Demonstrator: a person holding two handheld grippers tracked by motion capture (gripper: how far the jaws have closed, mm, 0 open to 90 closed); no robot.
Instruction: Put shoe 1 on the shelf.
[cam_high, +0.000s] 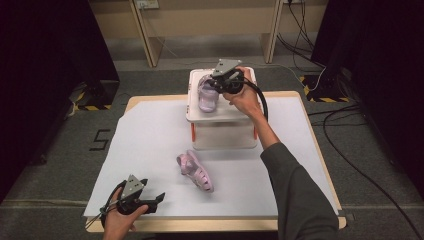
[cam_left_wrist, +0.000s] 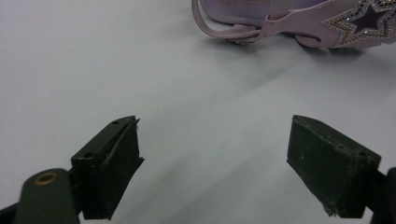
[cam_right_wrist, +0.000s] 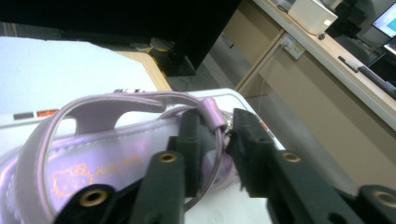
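Item one: lilac sandal (cam_high: 207, 93), lying on the white stand (cam_high: 220, 116) at the far edge of the table (cam_high: 150, 150). Its long axis runs away from you, toe end nearer you and heel end under your right claw (cam_right_wrist: 215, 149). Shiny lilac straps, pale insole with a small gold cartoon print and lettering. The thin heel strap (cam_right_wrist: 212, 116) loops up between your right claw's jaws; the jaws stand slightly apart, and you cannot tell from here whether the pads press on it.

Item two: matching sandal (cam_high: 196, 172), flat on the white table cover, ahead and to the right of your left claw (cam_left_wrist: 212, 158). Its long axis runs slantwise, toe toward your near right. Star trim with small stones shows on the front strap.

Item three: your left claw, low over the bare cover at the near left, jaws wide apart, nothing between them.
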